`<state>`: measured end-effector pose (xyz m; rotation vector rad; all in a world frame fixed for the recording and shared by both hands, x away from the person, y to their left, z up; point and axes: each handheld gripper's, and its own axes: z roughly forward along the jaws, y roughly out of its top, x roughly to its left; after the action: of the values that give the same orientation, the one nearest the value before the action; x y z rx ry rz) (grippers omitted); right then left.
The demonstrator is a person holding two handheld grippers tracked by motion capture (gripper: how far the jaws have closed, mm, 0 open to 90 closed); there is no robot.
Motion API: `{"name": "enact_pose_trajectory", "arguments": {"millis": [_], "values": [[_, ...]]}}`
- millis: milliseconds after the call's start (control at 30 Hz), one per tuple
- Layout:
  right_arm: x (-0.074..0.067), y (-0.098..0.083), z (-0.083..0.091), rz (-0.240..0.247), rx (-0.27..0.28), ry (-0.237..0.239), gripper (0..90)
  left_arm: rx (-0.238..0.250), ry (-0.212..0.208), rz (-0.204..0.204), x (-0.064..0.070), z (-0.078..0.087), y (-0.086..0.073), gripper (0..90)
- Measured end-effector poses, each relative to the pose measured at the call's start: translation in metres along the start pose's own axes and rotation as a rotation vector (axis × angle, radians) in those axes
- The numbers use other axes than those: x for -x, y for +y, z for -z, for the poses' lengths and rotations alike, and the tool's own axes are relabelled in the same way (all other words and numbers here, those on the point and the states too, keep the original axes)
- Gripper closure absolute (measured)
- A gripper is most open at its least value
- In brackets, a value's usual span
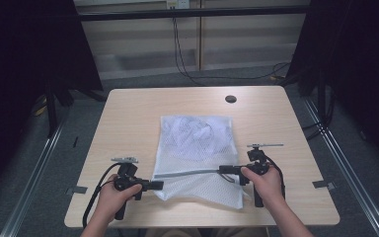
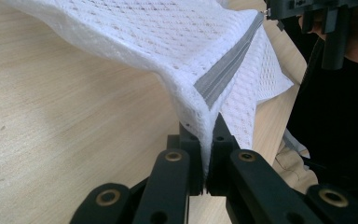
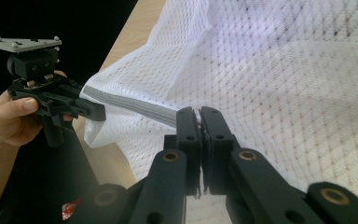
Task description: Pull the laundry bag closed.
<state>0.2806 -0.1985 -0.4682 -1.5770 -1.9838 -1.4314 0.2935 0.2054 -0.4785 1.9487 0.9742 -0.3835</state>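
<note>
A white mesh bag (image 1: pixel 197 153) lies flat on the wooden table (image 1: pixel 128 113), a little toward six o'clock of the middle, with its closed end at twelve o'clock and a grey zipper (image 1: pixel 187 173) running across it from nine to three o'clock near the person's edge. Something pale and crumpled shows through the netting in the upper half; what it is cannot be told.

The left gripper (image 1: pixel 157 185) sits at the nine o'clock end of the zipper. In the left gripper view its jaws are pressed together on the bag's corner (image 2: pixel 204 122), right where the grey tape ends, and the fabric lifts off the table into a small tent. The right gripper (image 1: pixel 225 170) sits at the three o'clock end; in the right gripper view its jaws are shut at the zipper line (image 3: pixel 198 120), most likely on the pull tab, though the tab itself is hidden between them.

The bag looks very light and limp. It would sag and fold under its own weight and slide easily on the smooth tabletop, so one end probably needs anchoring while the other is worked. The open netting could snag or tear; the stitched zipper tape and the corner seam are the firmer places to grip.

No brand, label or readable writing is visible anywhere.
</note>
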Motion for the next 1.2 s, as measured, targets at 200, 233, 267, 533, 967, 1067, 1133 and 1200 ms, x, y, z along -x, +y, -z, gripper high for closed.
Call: {"name": "enact_pose_trajectory", "arguments": {"millis": [200,233,267,533,967,1067,1133,1200], "values": [[0.001,-0.001,0.003,0.002,0.006,-0.002,86.8,-0.002,-0.006,0.004,0.000,0.000,0.000,88.4],[0.002,-0.001,0.003,0.003,0.007,-0.001,86.8,-0.001,-0.001,-0.001,0.000,0.000,0.000,88.4],[0.002,-0.001,0.003,0.002,0.008,0.001,86.8,-0.001,-0.002,0.000,0.000,0.000,0.000,88.4],[0.003,-0.002,0.005,-0.002,0.010,0.004,86.9,0.000,-0.005,0.012,0.002,0.000,0.000,88.4],[0.008,-0.003,0.012,-0.008,0.008,-0.012,86.8,-0.003,0.003,0.006,0.001,0.000,0.000,88.4],[0.010,-0.003,0.014,-0.005,0.009,-0.019,86.8,-0.005,-0.003,0.006,0.000,0.001,0.000,88.4],[0.011,-0.003,0.016,-0.006,0.010,-0.021,86.8,-0.004,0.004,0.000,0.000,0.001,-0.001,88.4],[0.012,-0.004,0.017,-0.007,0.011,-0.018,86.8,0.000,0.004,0.002,0.000,0.001,-0.001,88.4]]}}
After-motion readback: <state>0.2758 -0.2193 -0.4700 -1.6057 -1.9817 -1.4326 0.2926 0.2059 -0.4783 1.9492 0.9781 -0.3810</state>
